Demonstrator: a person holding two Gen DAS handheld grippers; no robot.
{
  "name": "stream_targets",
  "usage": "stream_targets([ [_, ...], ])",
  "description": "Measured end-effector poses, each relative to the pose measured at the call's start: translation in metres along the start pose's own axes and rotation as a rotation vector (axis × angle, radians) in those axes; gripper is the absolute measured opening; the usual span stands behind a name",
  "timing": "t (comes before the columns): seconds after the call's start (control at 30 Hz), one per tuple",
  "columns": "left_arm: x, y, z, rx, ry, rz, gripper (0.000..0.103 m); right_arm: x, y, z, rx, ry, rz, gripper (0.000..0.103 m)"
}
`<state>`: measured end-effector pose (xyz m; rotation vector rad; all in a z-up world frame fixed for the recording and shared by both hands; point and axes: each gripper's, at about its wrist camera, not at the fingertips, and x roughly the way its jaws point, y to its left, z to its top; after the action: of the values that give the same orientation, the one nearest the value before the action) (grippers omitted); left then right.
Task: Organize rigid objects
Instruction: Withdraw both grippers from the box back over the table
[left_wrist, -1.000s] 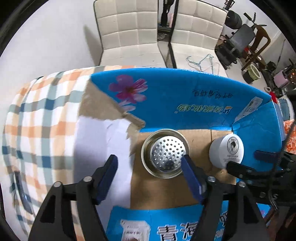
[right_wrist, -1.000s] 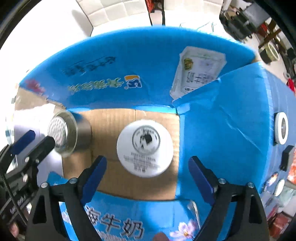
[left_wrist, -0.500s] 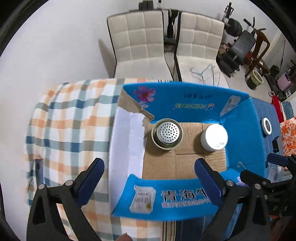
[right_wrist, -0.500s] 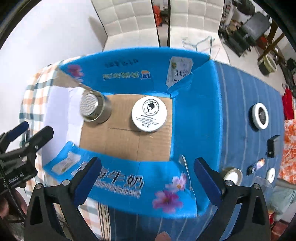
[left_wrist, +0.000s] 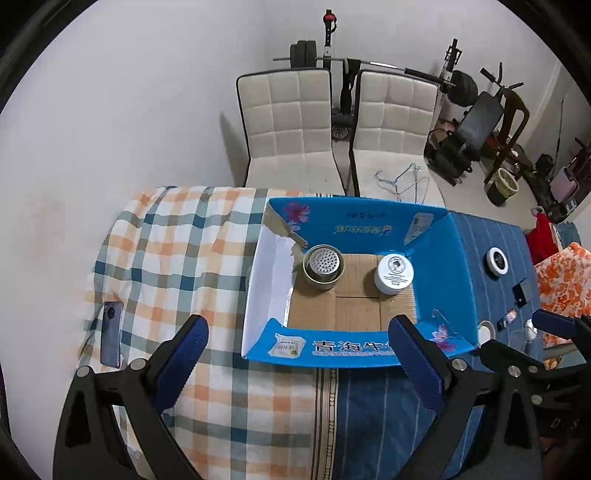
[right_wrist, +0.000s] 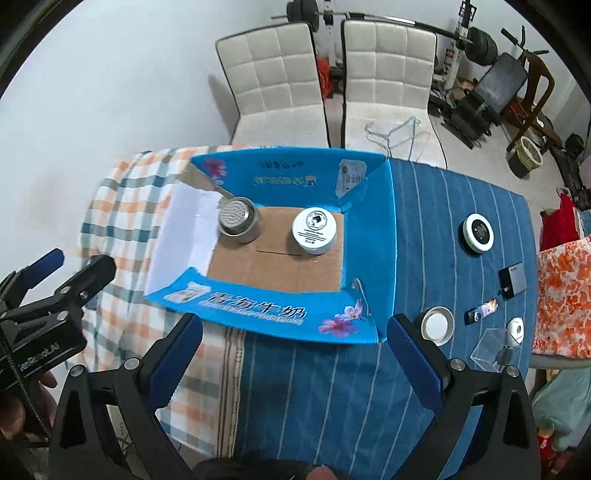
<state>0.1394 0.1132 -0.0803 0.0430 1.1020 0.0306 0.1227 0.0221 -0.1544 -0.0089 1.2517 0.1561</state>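
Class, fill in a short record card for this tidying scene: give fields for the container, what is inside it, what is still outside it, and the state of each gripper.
container: open blue cardboard box on the cloth-covered table
inside box: metal strainer cup to the left, white cream jar to the right, standing apart
outside, right of box: round white-rimmed device, small tin, clear plastic case, dark card case
outside, left of box: phone on the checked cloth
left gripper: open, empty
right gripper: open, empty
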Motion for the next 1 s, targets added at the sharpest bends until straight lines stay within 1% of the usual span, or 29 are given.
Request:
stream_targets([
  [0.07,-0.009,-0.003,-0.001,0.005,-0.013,0.002,0.100,-0.018,0.002,-0.007,-0.006,-0.021,0.020,0.102],
  [0.2,-0.019,-0.017,-0.003,0.018,-0.032,-0.011,0.100,-0.040,-0.002,-0.016,0.000,-0.045,0.045,0.102],
  [0.3,-0.016,-0.042,-0.005,0.053,-0.037,-0.043,0.100,-0.047,-0.021,-0.024,0.035,-0.049,0.056,0.102],
  [0.37,-0.007,-0.067,-0.006,0.084,-0.019,-0.079,0.100,-0.048,-0.045,-0.028,0.082,-0.043,0.043,0.102],
  [0.43,0.004,-0.095,-0.006,0.124,0.000,-0.115,0.100,-0.046,-0.075,-0.033,0.138,-0.036,0.028,0.102],
  [0.47,0.009,-0.110,-0.007,0.144,0.010,-0.130,0.100,-0.046,-0.097,-0.036,0.182,-0.030,0.009,0.102],
  [0.5,0.019,-0.134,-0.008,0.177,0.031,-0.156,0.100,-0.045,-0.115,-0.039,0.215,-0.027,-0.005,0.102],
  [0.53,0.024,-0.148,-0.009,0.197,0.042,-0.176,0.100,-0.044,-0.142,-0.044,0.268,-0.025,-0.028,0.102],
  [0.67,0.066,-0.234,-0.018,0.303,0.141,-0.274,0.100,-0.030,-0.232,-0.065,0.438,0.011,-0.107,0.102],
  [0.7,0.075,-0.251,-0.022,0.321,0.162,-0.284,0.100,-0.025,-0.253,-0.071,0.475,0.027,-0.123,0.102],
  [0.73,0.084,-0.268,-0.025,0.342,0.181,-0.291,0.100,-0.016,-0.280,-0.080,0.530,0.049,-0.135,0.102],
  [0.77,0.093,-0.285,-0.028,0.366,0.196,-0.299,0.100,-0.010,-0.299,-0.085,0.561,0.066,-0.137,0.102],
  [0.83,0.115,-0.322,-0.036,0.417,0.235,-0.292,0.100,0.008,-0.335,-0.100,0.628,0.107,-0.140,0.102],
  [0.93,0.145,-0.363,-0.045,0.461,0.281,-0.272,0.100,0.034,-0.373,-0.115,0.683,0.151,-0.147,0.102],
  [0.97,0.159,-0.376,-0.049,0.472,0.301,-0.262,0.100,0.042,-0.378,-0.119,0.691,0.157,-0.149,0.102],
  [1.0,0.167,-0.379,-0.052,0.477,0.308,-0.255,0.100,0.050,-0.384,-0.121,0.698,0.165,-0.152,0.102],
])
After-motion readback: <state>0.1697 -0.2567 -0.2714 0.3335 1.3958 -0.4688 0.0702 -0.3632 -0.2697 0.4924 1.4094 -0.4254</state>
